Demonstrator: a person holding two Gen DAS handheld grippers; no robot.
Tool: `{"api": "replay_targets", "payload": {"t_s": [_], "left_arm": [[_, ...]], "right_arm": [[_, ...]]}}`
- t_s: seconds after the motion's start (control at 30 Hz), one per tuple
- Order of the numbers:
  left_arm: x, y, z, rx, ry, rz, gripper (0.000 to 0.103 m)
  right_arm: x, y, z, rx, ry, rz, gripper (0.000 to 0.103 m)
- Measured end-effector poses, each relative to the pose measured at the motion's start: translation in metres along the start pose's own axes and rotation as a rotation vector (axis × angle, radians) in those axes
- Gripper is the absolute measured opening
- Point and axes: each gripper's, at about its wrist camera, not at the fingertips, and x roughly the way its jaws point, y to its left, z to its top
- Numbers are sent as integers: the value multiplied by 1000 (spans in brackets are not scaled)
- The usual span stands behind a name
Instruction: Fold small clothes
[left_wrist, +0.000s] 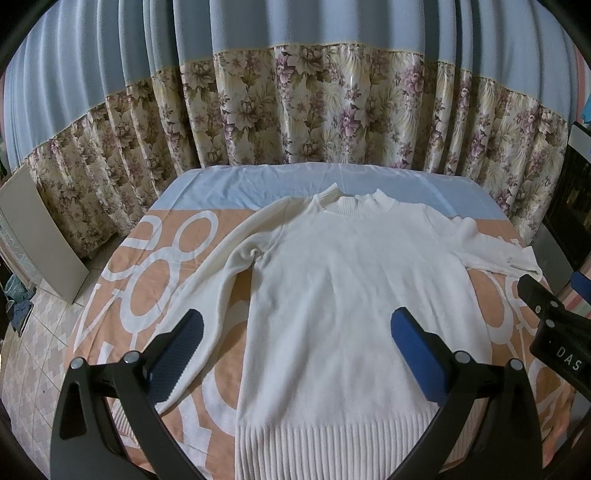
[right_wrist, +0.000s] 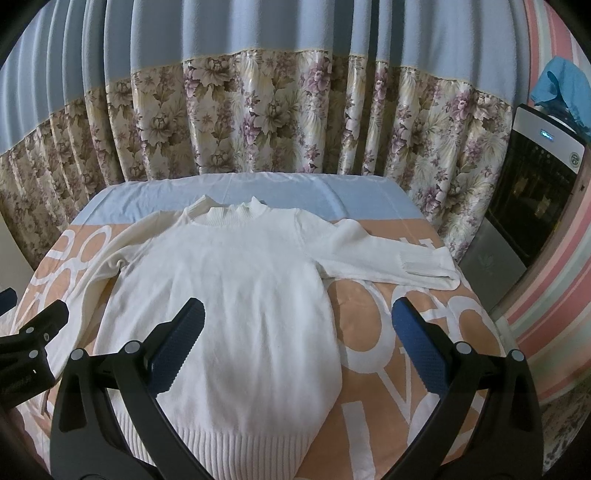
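- A white sweater (left_wrist: 332, 295) lies flat, front up, in the middle of both views, collar toward the top of the frame and ribbed hem at the bottom edge.
- It rests on a table (left_wrist: 147, 280) covered in a peach cloth with white rings and a pale blue band at the far end.
- One sleeve (left_wrist: 207, 295) runs down the lower left of the left view; the other sleeve (right_wrist: 388, 258) stretches toward the right of the right view, its cuff near the table edge.
- The left gripper (left_wrist: 295, 332) hovers over the sweater's lower body, jaws wide, holding nothing.
- The right gripper (right_wrist: 297, 321) hangs over the sweater's right side, jaws wide and empty.
- A flowered curtain (right_wrist: 277, 122) fills the top.
- At the right of the right view stands what may be a water dispenser (right_wrist: 535, 184); the fisheye warps it.
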Motion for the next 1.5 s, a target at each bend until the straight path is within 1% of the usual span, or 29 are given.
{"api": "replay_targets", "payload": {"t_s": [0.4,0.5,0.67,0.8,0.9,0.97,1.07,1.1,1.13,1.17,1.27,1.3,1.33,1.4,1.47,1.5], "left_arm": [[1,1,-1,0,2,-1,102],[4,2,-3,3,5,-2,102],[15,1,-6,16,18,-2,102],[36,-15,9,28,29,-8,102],[52,-25,21,54,27,-6,102],[60,-32,31,65,23,-14,102],[76,-43,48,82,22,-28,102],[81,-47,54,85,19,-34,102],[86,-52,61,89,18,-50,102],[92,-57,68,93,18,-77,102],[107,-77,89,110,13,-135,102],[113,-85,95,123,5,-167,102],[118,-92,100,131,3,-178,102],[129,-108,112,140,-3,-187,102],[140,-124,121,156,-14,-211,102],[146,-131,123,167,-14,-215,102]], "right_arm": [[5,0,-2,-2,4,3,100],[14,-2,-5,0,12,8,100],[31,-5,-7,3,34,6,100],[43,-15,-5,17,22,36,100],[59,-31,-3,20,2,86,100],[68,-45,2,32,-2,94,100],[74,-73,8,51,-78,100,100],[74,-85,11,49,-124,100,100],[77,-95,12,46,-157,93,100],[81,-102,14,38,-165,80,100],[106,-124,21,-34,-121,7,100],[112,-131,20,-46,-118,-6,100],[119,-137,20,-58,-113,-16,100],[136,-154,20,-78,-84,-31,100],[147,-169,18,-90,-72,-21,100],[156,-179,18,-97,-49,-11,100]]}}
